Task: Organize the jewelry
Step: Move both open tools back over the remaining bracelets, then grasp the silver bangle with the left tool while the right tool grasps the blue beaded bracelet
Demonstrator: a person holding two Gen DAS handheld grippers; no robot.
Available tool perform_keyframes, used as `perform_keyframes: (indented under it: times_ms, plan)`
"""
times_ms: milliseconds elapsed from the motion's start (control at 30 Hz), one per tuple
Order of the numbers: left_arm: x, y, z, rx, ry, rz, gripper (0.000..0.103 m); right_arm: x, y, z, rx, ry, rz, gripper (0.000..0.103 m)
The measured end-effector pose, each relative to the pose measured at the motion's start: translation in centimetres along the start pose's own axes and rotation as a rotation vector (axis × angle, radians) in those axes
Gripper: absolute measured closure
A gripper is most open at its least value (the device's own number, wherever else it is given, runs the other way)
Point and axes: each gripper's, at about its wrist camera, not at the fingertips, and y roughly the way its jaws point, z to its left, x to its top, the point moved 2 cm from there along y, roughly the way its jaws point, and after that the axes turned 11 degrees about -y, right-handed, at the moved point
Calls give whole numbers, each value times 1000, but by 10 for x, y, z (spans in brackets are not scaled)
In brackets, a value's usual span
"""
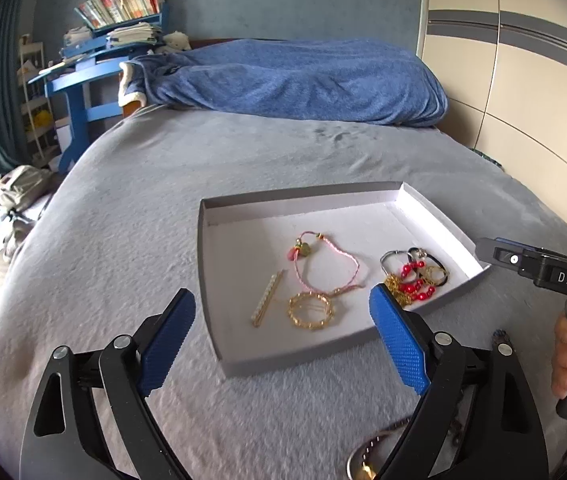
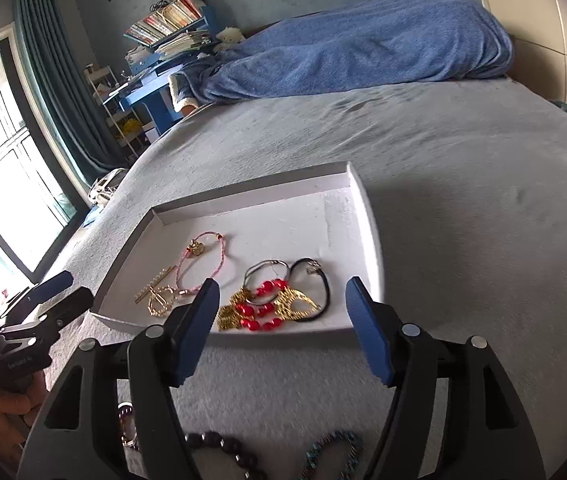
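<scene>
- Nearest, loose jewelry lies on the bed under the right gripper: dark beads and a teal chain, not yet in the tray.
- Right gripper hovers above them, tilted down, jaws released and empty.
- Left gripper hangs level beside it, jaws also spread, holding nothing; a silvery piece shows below it.
- Likely next: lower onto one strand, pinch it mid-length, lift clear so it does not snag its neighbour.
- Beyond, the tray holds a pink bracelet, gold ring, hair clip and a red-bead tangle.
- Farthest, a blue blanket.
</scene>
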Motion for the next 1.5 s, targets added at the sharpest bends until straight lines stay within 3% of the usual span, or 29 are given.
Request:
perform_keyframes:
  times_ms: [267,533,933,1333,1500]
  plan:
    - [-26,-29,7,19,-10,2,14,-19,-26,-3,-35,18,-6,37]
    - [-50,-40,-5,-23,26,42,14,-42,-46,-11,-99,23,21,36]
    - [-84,-34,-23,-68,111,139,14,-73,-50,-30,-156,68,90,33]
    - [-103,-22,-33,-71,155,208,15,-92,-40,-12,-149,-16,147,33]
    - [-105,-15,-33,-81,152,239,25,-95,-30,-6,-149,-49,181,33]
